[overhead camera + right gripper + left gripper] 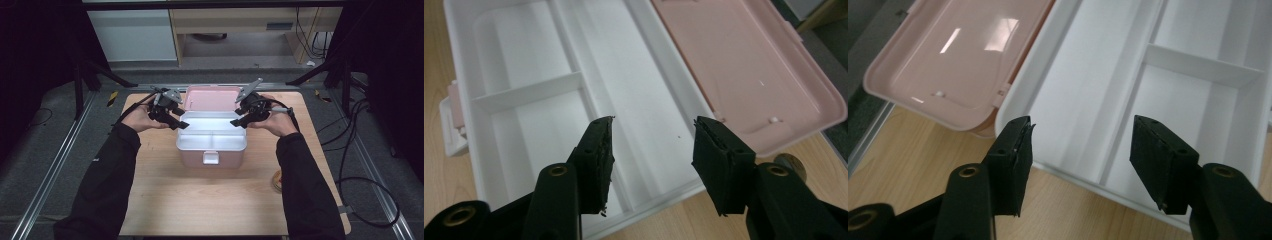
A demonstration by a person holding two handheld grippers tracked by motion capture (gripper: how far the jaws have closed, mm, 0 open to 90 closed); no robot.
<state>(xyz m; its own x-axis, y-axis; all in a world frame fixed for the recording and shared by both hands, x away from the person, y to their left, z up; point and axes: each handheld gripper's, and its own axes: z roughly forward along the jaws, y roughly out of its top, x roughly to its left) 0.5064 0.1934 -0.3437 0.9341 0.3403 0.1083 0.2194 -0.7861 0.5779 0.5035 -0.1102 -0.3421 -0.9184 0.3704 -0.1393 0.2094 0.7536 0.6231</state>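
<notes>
Box: pink storage box [210,150] sits mid-table on the wooden table [200,200], its pink lid [212,97] thrown back behind it
Tray: white divided tray [210,132] rests in the box's top, its compartments bare
Left gripper: left gripper [172,117] hangs at the tray's left end, jaws apart with nothing between them, one pad [1015,160] outside the rim
Right gripper: right gripper [240,120] at the tray's right end, jaws likewise apart and empty
Step, as I judge it: taking hold of the tray's two short ends to lift it out
Doing it well: straddle each end wall, pinch both together, raise level so the tray doesn't cock and jam
</notes>
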